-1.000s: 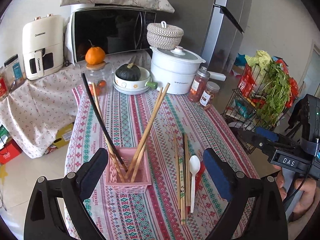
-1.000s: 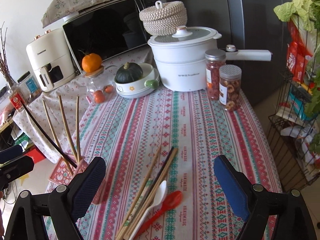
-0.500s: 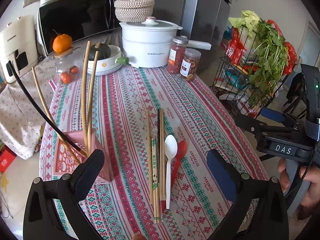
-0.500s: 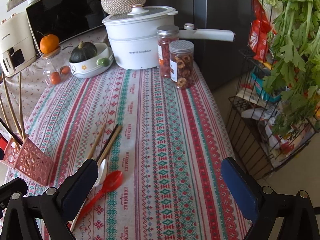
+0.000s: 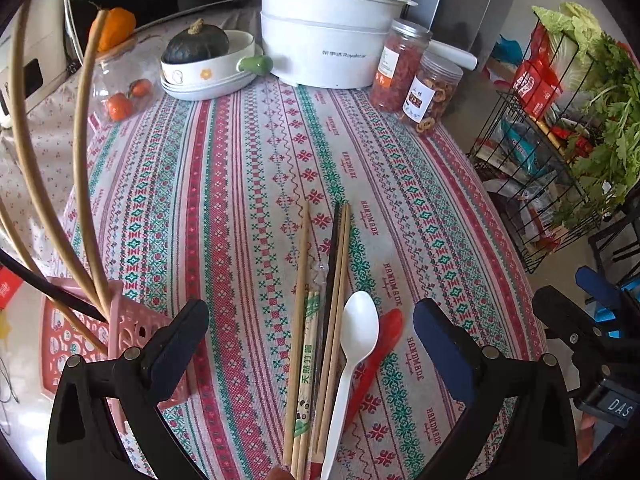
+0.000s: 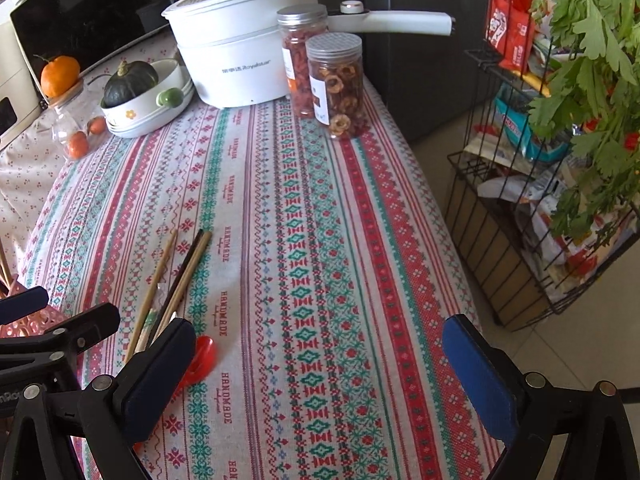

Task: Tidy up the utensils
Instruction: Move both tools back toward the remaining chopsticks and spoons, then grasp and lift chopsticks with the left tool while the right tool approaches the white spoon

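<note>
Several chopsticks (image 5: 320,312), a white spoon (image 5: 352,356) and a red spoon (image 5: 380,344) lie side by side on the patterned tablecloth (image 5: 248,184). My left gripper (image 5: 312,344) is open and empty, straddling them just above. A pink basket (image 5: 76,344) at the left holds several chopsticks upright. My right gripper (image 6: 320,364) is open and empty over the cloth to the right; its left finger covers part of the red spoon (image 6: 200,356) and the chopsticks (image 6: 176,280).
At the back stand a white pot (image 5: 328,40), two snack jars (image 5: 416,76), a bowl with a dark squash (image 5: 200,60) and a glass jar (image 5: 120,92). A wire rack of greens (image 6: 560,140) stands beside the table's right edge.
Both grippers have swung right and lowered toward the table. The left one moved from over the basket to over the loose chopsticks and spoons. Both stayed open.
</note>
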{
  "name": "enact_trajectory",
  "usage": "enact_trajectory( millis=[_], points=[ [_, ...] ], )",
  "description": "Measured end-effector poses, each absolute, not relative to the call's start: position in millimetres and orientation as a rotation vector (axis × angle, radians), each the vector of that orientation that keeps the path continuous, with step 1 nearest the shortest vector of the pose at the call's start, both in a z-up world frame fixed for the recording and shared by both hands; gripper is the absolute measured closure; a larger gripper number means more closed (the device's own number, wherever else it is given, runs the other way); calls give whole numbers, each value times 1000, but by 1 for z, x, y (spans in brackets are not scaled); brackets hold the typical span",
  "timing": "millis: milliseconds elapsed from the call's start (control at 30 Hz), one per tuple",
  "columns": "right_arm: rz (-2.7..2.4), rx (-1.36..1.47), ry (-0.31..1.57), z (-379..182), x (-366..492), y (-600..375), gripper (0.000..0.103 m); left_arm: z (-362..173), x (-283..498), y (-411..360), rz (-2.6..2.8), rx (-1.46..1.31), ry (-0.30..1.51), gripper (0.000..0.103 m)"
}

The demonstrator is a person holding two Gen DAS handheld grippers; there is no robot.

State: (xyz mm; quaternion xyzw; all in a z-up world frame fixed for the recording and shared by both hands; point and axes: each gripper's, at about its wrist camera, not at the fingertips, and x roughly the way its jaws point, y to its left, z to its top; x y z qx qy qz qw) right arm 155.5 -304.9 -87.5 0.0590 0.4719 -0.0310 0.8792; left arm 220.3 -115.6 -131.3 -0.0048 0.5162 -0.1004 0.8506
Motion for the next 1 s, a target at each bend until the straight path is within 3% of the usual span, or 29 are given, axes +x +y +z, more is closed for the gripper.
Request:
enact_trajectory(
  millis=[500, 567, 633, 733, 833, 1000],
  points=[
    [-78, 233, 1028, -101, 169, -328, 2, -166, 272, -144, -73, 107, 1078, 0],
    [-76, 238, 1030, -101, 170, -328, 2, -170, 278, -142, -63, 93, 1085, 8],
    [-73, 239, 1029, -101, 169, -328, 2, -175, 284, -139, -59, 68, 1107, 29],
    [-72, 239, 1026, -100, 169, -328, 2, -185, 293, -133, -87, 2, 1163, 52],
    [-73, 242, 1029, -101, 169, -328, 2, -194, 298, -130, -101, -41, 1194, 62],
    [-71, 237, 1044, -104, 171, -325, 2, -197, 296, -135, -120, -15, 1176, 64]
  ],
)
